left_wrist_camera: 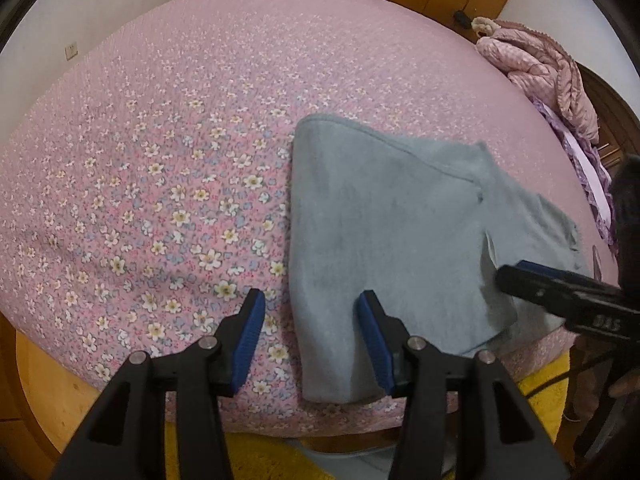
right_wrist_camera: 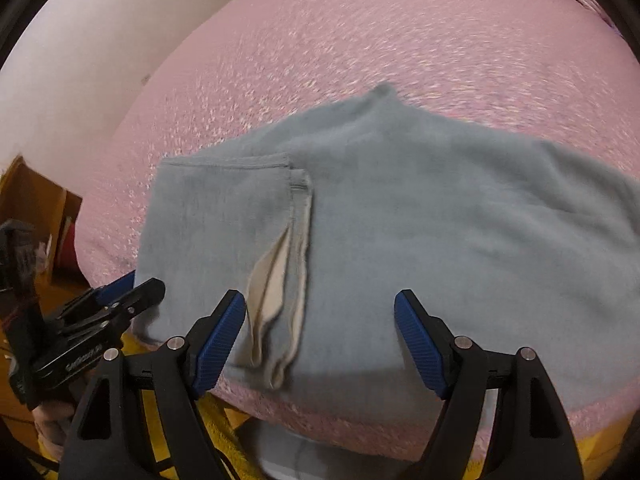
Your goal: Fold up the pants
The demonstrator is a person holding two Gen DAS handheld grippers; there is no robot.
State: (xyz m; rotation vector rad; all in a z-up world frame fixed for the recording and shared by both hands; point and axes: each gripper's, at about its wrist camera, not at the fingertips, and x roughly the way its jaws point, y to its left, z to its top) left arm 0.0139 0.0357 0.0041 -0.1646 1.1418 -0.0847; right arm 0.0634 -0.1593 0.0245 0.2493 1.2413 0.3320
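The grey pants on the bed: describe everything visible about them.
The grey pants look like soft fleece, folded over into a thick flat stack at the near edge of the pink floral bedspread. A stitched seam runs across the top layer, and a pale lining shows at an open edge. Neither gripper grips them.

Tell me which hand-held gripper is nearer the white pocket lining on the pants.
Right hand-held gripper: the white pocket lining lies between its open fingers. Left hand-held gripper sits off at the pants' left edge.

You see a pink flowered bed (left_wrist_camera: 160, 140) filling the frame, a pink quilted jacket (left_wrist_camera: 536, 60) upper right, and a yellow rug (left_wrist_camera: 256, 456) at the bottom.
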